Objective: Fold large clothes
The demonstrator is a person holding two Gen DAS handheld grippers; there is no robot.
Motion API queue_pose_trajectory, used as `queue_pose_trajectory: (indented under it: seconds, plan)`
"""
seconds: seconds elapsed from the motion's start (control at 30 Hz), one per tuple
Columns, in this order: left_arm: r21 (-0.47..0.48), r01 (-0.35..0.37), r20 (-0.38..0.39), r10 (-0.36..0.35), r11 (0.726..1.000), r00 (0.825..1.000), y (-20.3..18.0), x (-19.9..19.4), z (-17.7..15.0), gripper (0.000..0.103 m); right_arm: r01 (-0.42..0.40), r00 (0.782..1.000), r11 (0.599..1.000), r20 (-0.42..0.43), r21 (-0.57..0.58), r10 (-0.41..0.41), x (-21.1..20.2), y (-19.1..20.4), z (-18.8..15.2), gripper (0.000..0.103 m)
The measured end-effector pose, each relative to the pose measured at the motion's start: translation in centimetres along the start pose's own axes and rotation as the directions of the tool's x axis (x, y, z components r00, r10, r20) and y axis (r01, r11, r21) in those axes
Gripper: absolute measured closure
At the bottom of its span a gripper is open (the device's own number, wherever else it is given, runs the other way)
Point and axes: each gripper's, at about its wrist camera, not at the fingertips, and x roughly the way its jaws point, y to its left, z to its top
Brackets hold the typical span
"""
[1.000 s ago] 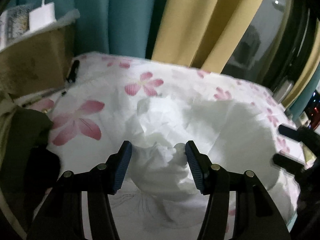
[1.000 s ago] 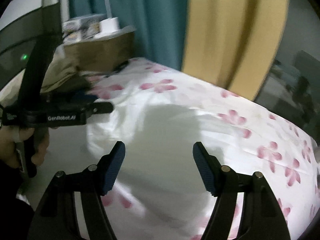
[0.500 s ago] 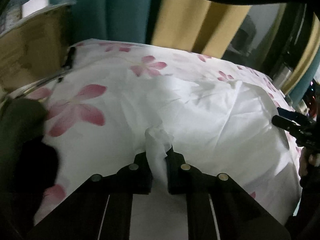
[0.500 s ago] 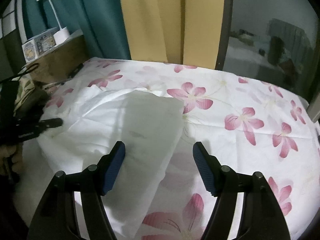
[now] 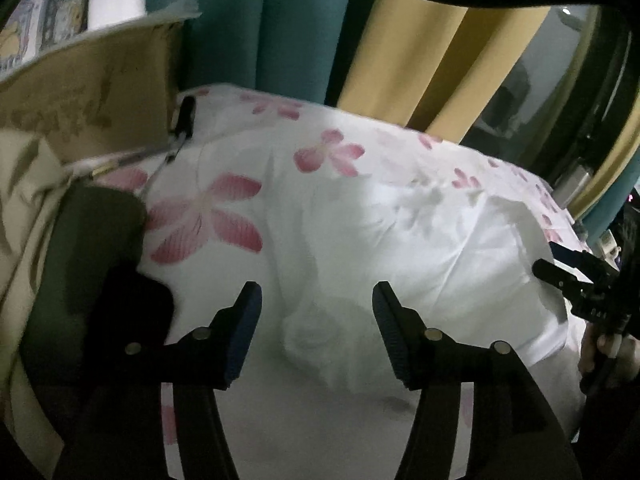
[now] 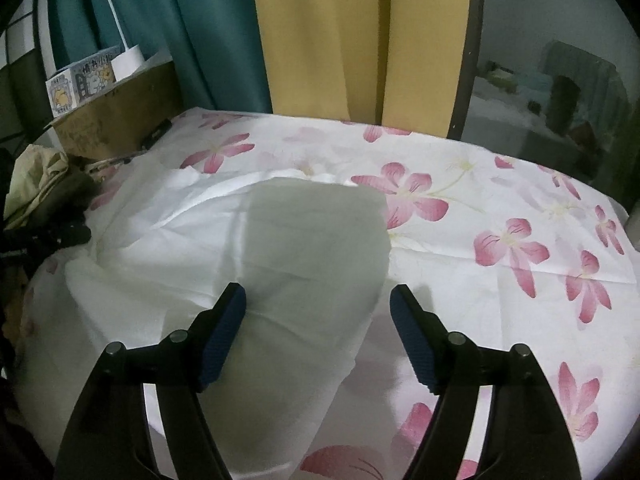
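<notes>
white garment (image 6: 224, 240) is lying spread on the flowered bedsheet (image 6: 500, 216), and the left gripper (image 5: 316, 320) is opening its jaws over a crumpled peak of the cloth without pinching it, while the right gripper (image 6: 318, 320) is widening too, hovering empty over the garment's right edge.
</notes>
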Motion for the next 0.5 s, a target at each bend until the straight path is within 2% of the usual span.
queue_pose_trajectory:
  seconds: [0.13, 0.23, 0.3, 0.4, 0.43, 0.5]
  plan:
    - [-0.016, -0.005, -0.008, 0.005, 1.000, 1.000, 0.4, 1.2, 0.5, 0.034, 0.054, 0.998, 0.998, 0.035, -0.031, -0.053, -1.4, 0.0, 0.2, 0.028]
    - [-0.033, -0.026, -0.024, 0.025, 0.999, 0.999, 1.3, 2.6, 0.7, 0.031, 0.046, 0.998, 0.999, 0.051, -0.020, -0.045, -2.3, -0.4, 0.4, 0.028]
    - [-0.049, -0.017, -0.053, 0.015, 0.999, 0.998, 2.0, 3.9, 0.8, 0.031, 0.046, 0.997, 0.999, 0.055, -0.012, -0.045, -2.6, -0.8, 0.5, 0.028]
    - [-0.052, 0.030, -0.049, -0.033, 0.998, 0.998, 1.9, 4.6, 1.1, 0.023, 0.031, 0.998, 0.999, 0.046, 0.014, -0.032, -2.4, -1.5, 0.6, 0.028]
    - [-0.055, 0.069, -0.054, -0.072, 0.996, 0.996, 1.7, 4.9, 1.2, 0.020, 0.026, 0.999, 0.999, 0.036, 0.020, -0.026, -2.1, -1.7, 0.6, 0.028]
    - [-0.048, 0.151, -0.073, -0.154, 0.987, 0.985, 0.9, 5.4, 1.3, 0.019, 0.026, 1.000, 0.999, 0.010, 0.029, -0.026, -1.2, -2.0, 0.4, 0.028]
